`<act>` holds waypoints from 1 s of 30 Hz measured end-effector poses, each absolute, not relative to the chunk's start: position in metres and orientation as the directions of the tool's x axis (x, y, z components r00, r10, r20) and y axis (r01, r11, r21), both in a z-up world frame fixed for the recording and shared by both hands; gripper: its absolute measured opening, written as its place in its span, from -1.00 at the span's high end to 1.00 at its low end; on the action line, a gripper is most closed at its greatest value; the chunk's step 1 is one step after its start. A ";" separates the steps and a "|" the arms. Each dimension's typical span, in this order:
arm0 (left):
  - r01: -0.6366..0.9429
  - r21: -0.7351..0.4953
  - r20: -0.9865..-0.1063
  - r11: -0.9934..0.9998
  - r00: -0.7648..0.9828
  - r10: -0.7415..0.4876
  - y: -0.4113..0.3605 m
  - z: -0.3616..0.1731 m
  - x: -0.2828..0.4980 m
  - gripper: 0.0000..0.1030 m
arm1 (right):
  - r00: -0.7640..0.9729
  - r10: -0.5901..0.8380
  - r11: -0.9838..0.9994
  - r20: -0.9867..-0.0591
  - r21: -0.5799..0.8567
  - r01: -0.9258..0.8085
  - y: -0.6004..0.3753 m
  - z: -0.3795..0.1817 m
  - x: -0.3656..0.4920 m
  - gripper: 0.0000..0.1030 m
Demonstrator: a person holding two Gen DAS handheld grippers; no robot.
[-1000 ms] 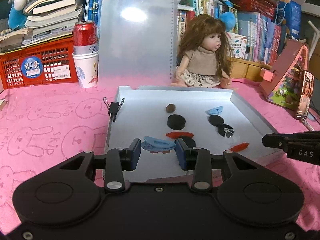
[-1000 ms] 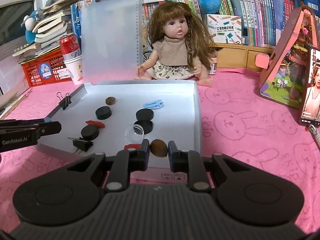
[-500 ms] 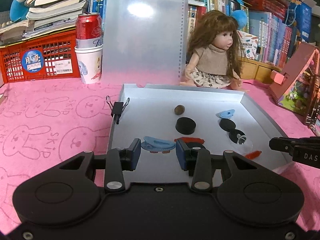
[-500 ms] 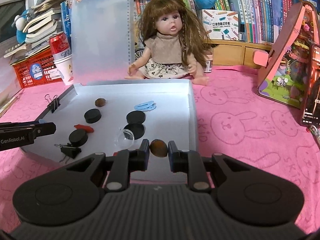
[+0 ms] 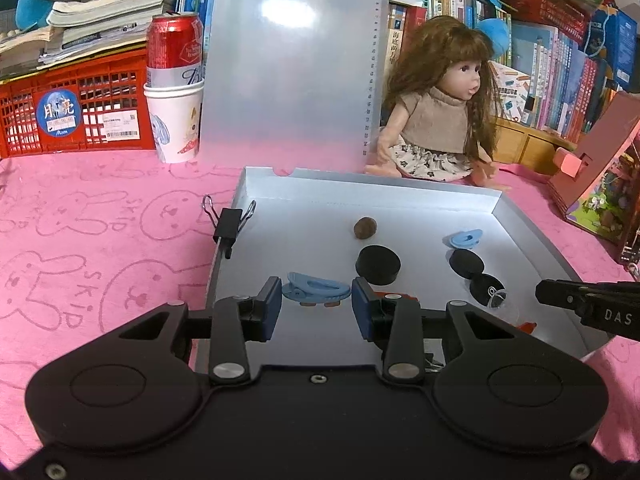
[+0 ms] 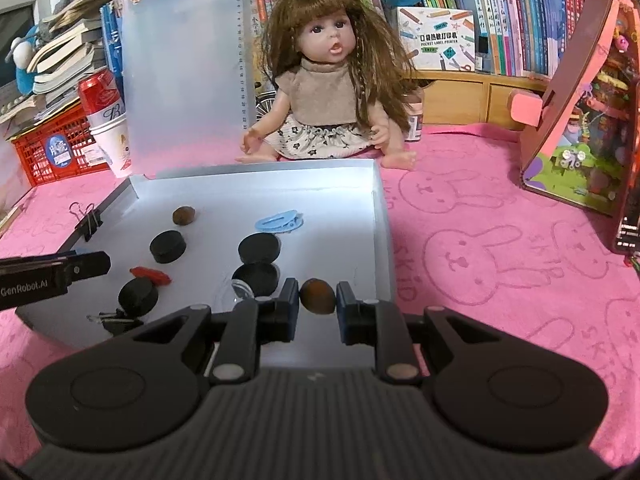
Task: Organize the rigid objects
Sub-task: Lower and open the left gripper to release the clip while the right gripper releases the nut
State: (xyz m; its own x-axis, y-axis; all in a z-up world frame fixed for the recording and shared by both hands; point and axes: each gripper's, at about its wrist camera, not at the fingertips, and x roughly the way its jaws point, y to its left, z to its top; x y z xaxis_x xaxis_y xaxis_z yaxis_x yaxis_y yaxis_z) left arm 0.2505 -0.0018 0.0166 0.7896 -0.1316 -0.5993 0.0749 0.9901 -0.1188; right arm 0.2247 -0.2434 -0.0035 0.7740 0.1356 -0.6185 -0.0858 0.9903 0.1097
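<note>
A shallow white tray lies on the pink cloth. In it are several black discs, a brown nut, a light blue clip and a red piece. My left gripper hangs over the tray's near left part, shut on a blue clip. Over the tray's near right corner, my right gripper is shut on a second brown nut. Each gripper's tip shows in the other's view: the right gripper and the left gripper.
A black binder clip grips the tray's left wall; another binder clip lies inside near the front. A doll and a clipboard stand behind the tray, a can in a paper cup and a red crate at back left, a cardboard house at right.
Both grippers have moved forward over the tray and a little lower, so the tray looks nearer. The blue clip and the brown nut stay in their grips.
</note>
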 end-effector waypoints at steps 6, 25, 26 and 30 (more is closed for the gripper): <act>0.063 -0.120 -0.603 0.991 0.788 -0.123 -0.004 0.012 0.258 0.29 | 0.767 0.132 0.990 -0.628 0.118 -0.074 -0.244 -0.006 0.235 0.52; 0.055 -0.073 -0.593 0.996 0.800 -0.088 -0.011 0.006 0.269 0.29 | 0.758 0.109 0.994 -0.643 0.093 -0.064 -0.240 -0.012 0.249 0.52; 0.056 -0.073 -0.593 0.996 0.800 -0.089 -0.011 0.006 0.269 0.29 | 0.758 0.109 0.994 -0.643 0.093 -0.065 -0.240 -0.012 0.250 0.52; 0.059 -0.070 -0.593 0.996 0.800 -0.089 -0.012 0.005 0.270 0.29 | 0.754 0.110 0.994 -0.648 0.086 -0.071 -0.238 -0.012 0.250 0.52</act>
